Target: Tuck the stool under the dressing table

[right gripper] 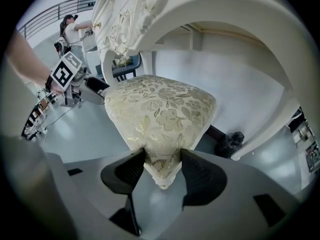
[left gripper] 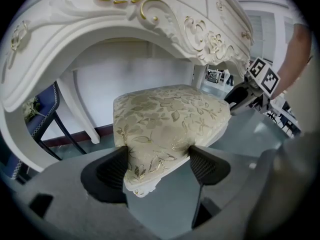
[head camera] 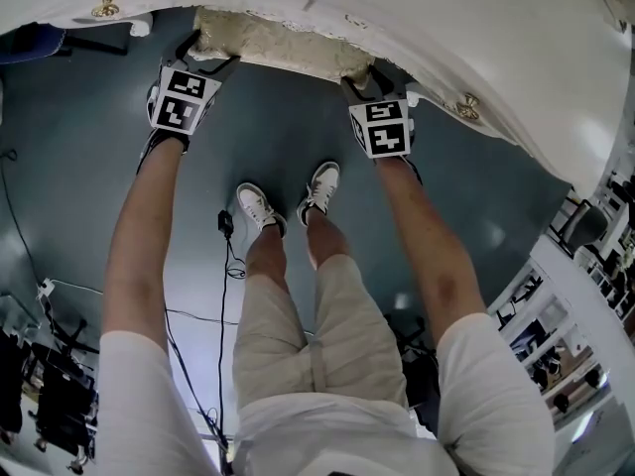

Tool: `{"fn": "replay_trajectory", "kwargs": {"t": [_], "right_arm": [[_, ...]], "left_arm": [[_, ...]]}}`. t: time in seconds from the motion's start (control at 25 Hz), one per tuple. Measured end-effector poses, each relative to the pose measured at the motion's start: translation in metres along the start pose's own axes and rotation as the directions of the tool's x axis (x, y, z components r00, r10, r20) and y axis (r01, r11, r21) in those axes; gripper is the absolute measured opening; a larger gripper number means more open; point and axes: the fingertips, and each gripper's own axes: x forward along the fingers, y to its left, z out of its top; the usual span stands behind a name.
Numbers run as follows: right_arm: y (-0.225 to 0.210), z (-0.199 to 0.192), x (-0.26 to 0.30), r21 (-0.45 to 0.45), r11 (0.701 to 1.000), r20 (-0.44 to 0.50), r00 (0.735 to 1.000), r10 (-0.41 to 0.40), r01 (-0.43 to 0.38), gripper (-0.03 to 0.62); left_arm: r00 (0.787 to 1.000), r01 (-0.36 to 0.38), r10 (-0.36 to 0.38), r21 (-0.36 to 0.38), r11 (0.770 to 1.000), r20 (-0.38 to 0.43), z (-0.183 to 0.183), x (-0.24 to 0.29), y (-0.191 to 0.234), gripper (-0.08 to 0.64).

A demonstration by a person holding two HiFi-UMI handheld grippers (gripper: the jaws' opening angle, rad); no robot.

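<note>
The stool has a cream cushion with a gold flower pattern, and its far part lies beneath the white dressing table. My left gripper holds its near left corner and my right gripper its near right corner. In the left gripper view the pads of the left gripper press on both sides of a corner of the stool, below the table's carved arch. In the right gripper view the right gripper pinches the other corner of the stool the same way.
A blue chair stands behind the table's left leg. A dark bottle sits on the floor by the right leg. My feet are close behind the stool, with a cable trailing beside them. Shelving lines the right.
</note>
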Motion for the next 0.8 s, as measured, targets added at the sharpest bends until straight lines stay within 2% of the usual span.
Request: {"fn": "replay_trajectory", "kwargs": {"t": [0.2,0.8], "right_arm": [[-0.002,0.007,0.003,0.049,0.997,0.022,0.998,-0.057,0.055,0.215],[-0.006,0.015,0.008,0.086,0.994,0.056,0.996,-0.071,0.066,0.216]], "left_arm": [[1.000,0.010,-0.009,0.029,1.000,-0.003,0.007,0.008,0.012,0.388],[0.999,0.013,-0.014,0.034,0.999,0.031,0.018,0.016,0.022,0.390]]}}
